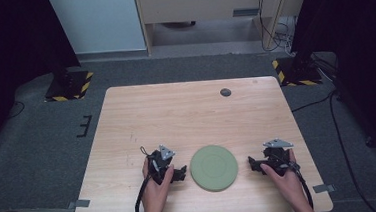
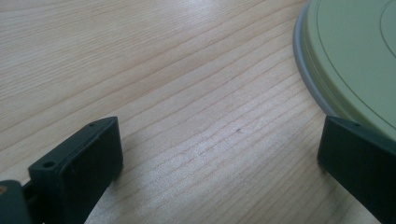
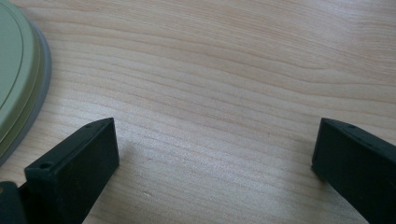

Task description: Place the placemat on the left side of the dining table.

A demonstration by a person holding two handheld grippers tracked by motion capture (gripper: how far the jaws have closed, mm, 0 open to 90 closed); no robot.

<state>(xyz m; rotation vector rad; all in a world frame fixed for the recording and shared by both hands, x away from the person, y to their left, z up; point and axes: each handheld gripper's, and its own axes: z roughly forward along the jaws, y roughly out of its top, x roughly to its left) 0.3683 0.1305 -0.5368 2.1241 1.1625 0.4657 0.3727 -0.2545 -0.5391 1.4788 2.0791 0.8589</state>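
A round pale green plate (image 1: 214, 167) lies face down on the wooden table (image 1: 191, 111), near its front edge. My left gripper (image 1: 180, 174) rests on the table just left of the plate, jaws wide apart with bare wood between them. In the left gripper view the plate (image 2: 355, 60) rises at the upper right, close behind the right jaw. My right gripper (image 1: 254, 163) rests just right of the plate, also open and holding nothing. The plate's rim (image 3: 21, 88) sits at the left edge of the right gripper view.
A small dark round disc (image 1: 225, 92) sits in the table top near the far edge. Black stands with yellow-striped bases (image 1: 69, 84) flank the table's far corners. Cables trail on the grey floor at the right.
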